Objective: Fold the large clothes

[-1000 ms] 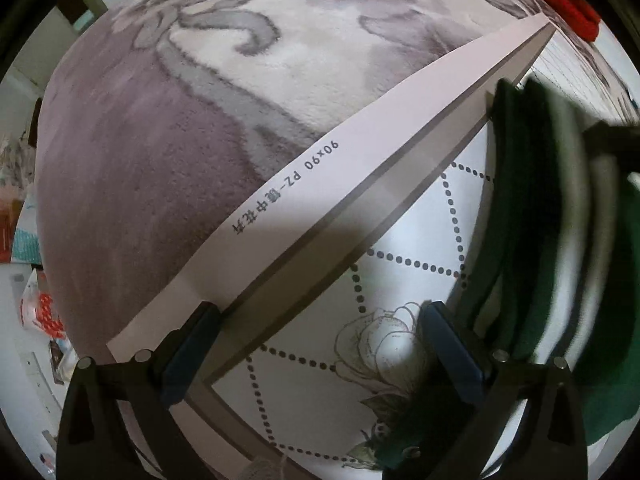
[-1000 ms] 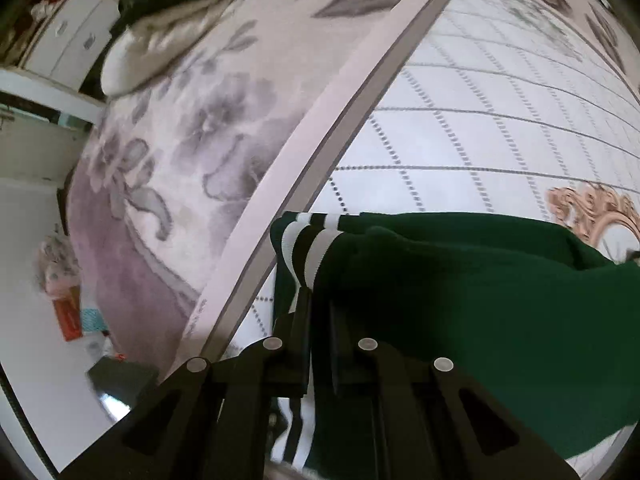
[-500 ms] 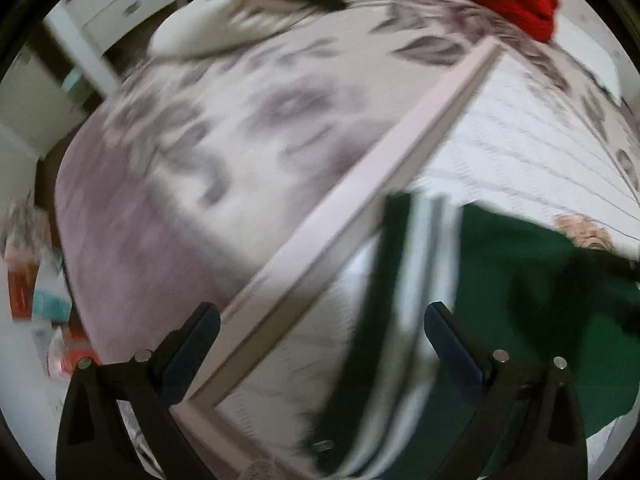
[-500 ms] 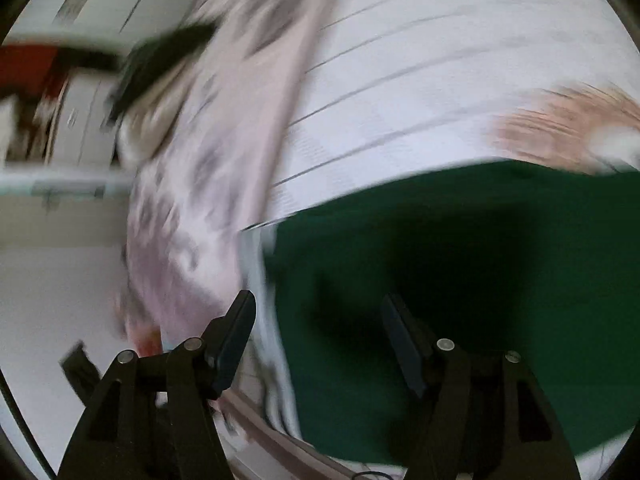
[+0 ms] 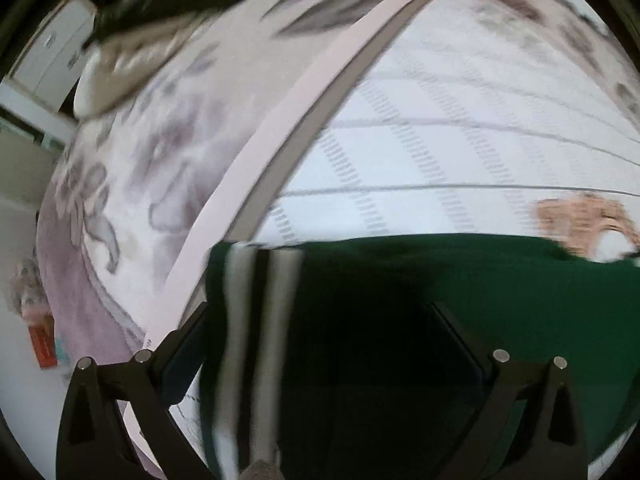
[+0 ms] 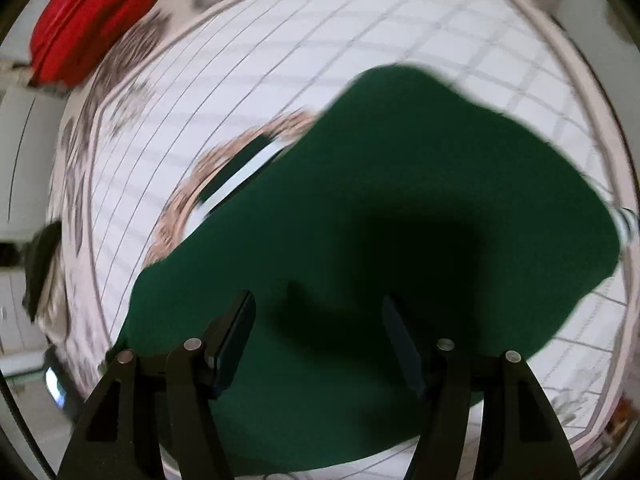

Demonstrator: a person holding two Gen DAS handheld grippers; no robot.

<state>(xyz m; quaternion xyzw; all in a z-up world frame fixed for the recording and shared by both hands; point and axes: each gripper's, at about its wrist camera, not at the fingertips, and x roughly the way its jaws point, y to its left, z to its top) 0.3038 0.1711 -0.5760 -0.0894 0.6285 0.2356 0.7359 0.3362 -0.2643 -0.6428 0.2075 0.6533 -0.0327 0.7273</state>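
Right wrist: both grippers' fingers [image 6: 394, 344] spread wide over green garment [image 6: 400, 200]; no legible writing.

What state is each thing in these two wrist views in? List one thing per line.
green garment: folded over, lying on the mat, released.
striped cuff: flat at the garment's edge.
left gripper: open, over the cuff.
right gripper: open, just opened, nothing gripped.
red garment: folded, set aside.

both fisheye views were bright but motion-blurred, edges curved and dark; a heavy shadow lay on the green garment [image 6: 400, 208].
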